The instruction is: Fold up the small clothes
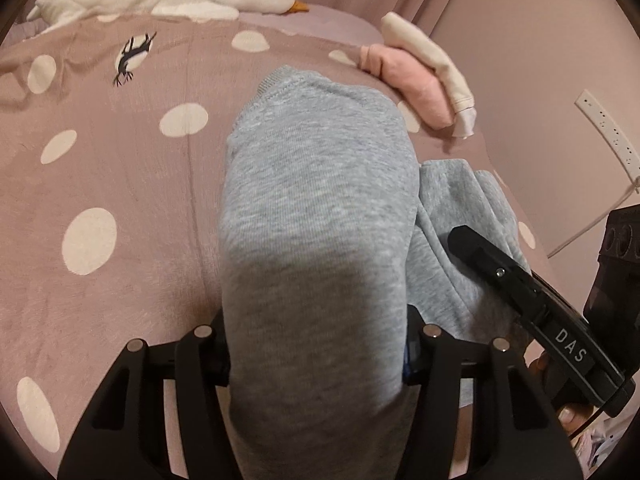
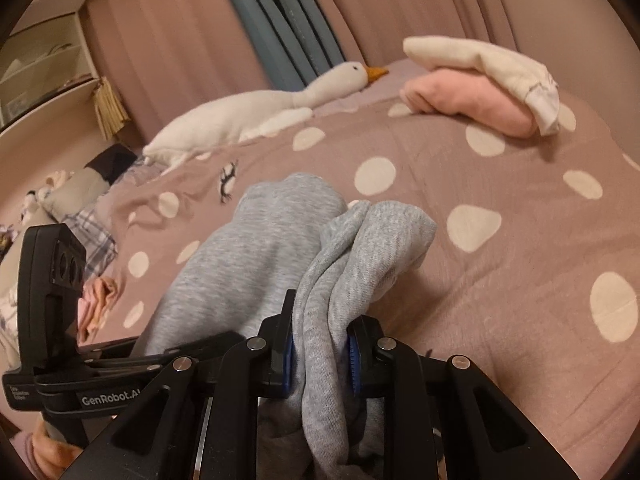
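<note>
A small grey knit garment (image 1: 316,216) lies over the pink dotted bedspread (image 1: 120,168). My left gripper (image 1: 316,356) is shut on one thick fold of it, which drapes over and hides the fingertips. My right gripper (image 2: 322,356) is shut on another bunched fold of the grey garment (image 2: 360,256), its blue pads pressing the cloth. The right gripper's black body (image 1: 532,300) shows at the right of the left wrist view. The left gripper's body (image 2: 56,320) shows at the left of the right wrist view.
A folded pink garment (image 2: 472,100) with a cream one (image 2: 484,64) on top sits further back on the bed. A white goose plush (image 2: 248,116) lies at the back. Crumpled pink cloth (image 2: 96,300) lies left. Curtains and a shelf stand behind.
</note>
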A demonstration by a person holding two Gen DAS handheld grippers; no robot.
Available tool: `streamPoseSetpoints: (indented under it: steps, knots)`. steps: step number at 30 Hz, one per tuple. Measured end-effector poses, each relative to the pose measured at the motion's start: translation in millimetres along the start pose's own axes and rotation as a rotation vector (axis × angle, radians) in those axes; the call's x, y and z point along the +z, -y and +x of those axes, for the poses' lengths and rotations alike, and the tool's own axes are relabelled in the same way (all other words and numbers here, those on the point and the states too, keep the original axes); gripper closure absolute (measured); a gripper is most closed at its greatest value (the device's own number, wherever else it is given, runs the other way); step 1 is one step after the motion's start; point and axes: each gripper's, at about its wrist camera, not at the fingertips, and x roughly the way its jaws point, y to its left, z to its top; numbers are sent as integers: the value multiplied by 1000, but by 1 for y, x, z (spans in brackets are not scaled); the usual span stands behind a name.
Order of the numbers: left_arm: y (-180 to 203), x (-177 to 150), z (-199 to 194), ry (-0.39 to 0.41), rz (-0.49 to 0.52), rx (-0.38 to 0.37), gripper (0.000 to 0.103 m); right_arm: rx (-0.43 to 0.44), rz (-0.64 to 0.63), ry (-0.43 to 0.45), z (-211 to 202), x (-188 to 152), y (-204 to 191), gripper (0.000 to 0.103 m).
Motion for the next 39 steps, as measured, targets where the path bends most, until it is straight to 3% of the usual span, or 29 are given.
streamPoseSetpoints:
  steps: [8, 14, 18, 25, 29, 32, 39]
  knots:
    - [-9, -18, -20, -4, -8, 12, 46, 27, -31, -13, -15, -13, -15, 80]
    - [-25, -37, -1, -97, -93, 15, 46, 27, -11, -93, 0, -34, -10, 80]
    - [-27, -47, 4, -113, -102, 25, 44, 18, 1, -120, 4, -44, -6, 80]
    - [-31, -52, 4, -131, -112, 36, 36, -20, 167, -160, -1, -53, 24, 80]
    - [-31, -58, 0, -128, -93, 50, 33, -60, 267, -196, -1, -64, 44, 65]
    - [-30, -61, -4, -127, -76, 62, 32, -76, 325, -207, -5, -70, 54, 62]
    - [-31, -68, -10, -136, -65, 85, 32, -177, 198, -145, -30, -63, 26, 60]
